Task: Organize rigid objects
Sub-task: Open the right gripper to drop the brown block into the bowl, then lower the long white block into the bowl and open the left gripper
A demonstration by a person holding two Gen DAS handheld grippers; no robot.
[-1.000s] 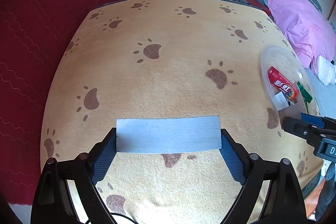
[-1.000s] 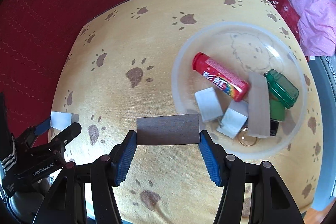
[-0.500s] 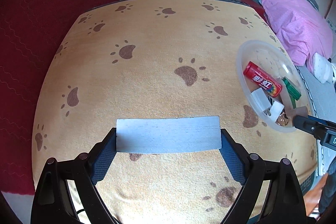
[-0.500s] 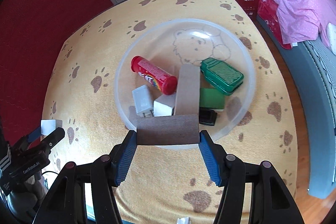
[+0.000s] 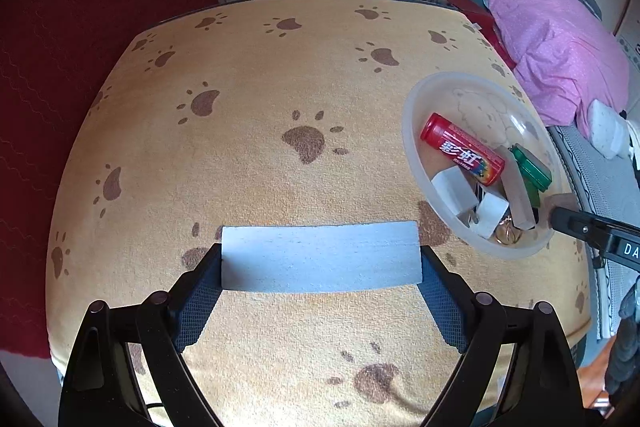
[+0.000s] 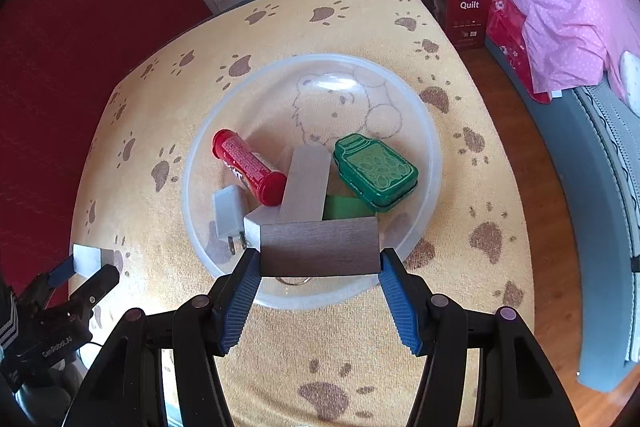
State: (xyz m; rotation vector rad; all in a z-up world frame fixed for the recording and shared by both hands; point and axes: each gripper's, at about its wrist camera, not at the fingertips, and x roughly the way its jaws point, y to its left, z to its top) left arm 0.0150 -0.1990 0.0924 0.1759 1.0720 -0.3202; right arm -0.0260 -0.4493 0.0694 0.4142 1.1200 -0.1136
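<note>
My left gripper [image 5: 320,259] is shut on a pale grey block [image 5: 320,255], held above the yellow paw-print cloth [image 5: 260,107]. My right gripper [image 6: 319,247] is shut on a dark brown block [image 6: 319,246], held over the near rim of the clear plastic bowl [image 6: 430,131]. The bowl holds a red candy tube [image 6: 248,167], a green tin [image 6: 376,171], a light wooden block [image 6: 306,183], a white charger plug [image 6: 228,213] and a white cube [image 6: 256,221]. The bowl [image 5: 412,151] also shows at the right of the left wrist view.
A red "Classic Quilt" box [image 6: 460,7] and a pink-covered bed [image 6: 560,7] stand to the right of the table. A red curtain [image 5: 80,27] hangs on the left. The left gripper [image 6: 86,263] shows at the right wrist view's left edge.
My right gripper has carried the brown block forward, from short of the bowl to over its near rim. My left gripper has shifted so the bowl sits closer in its view.
</note>
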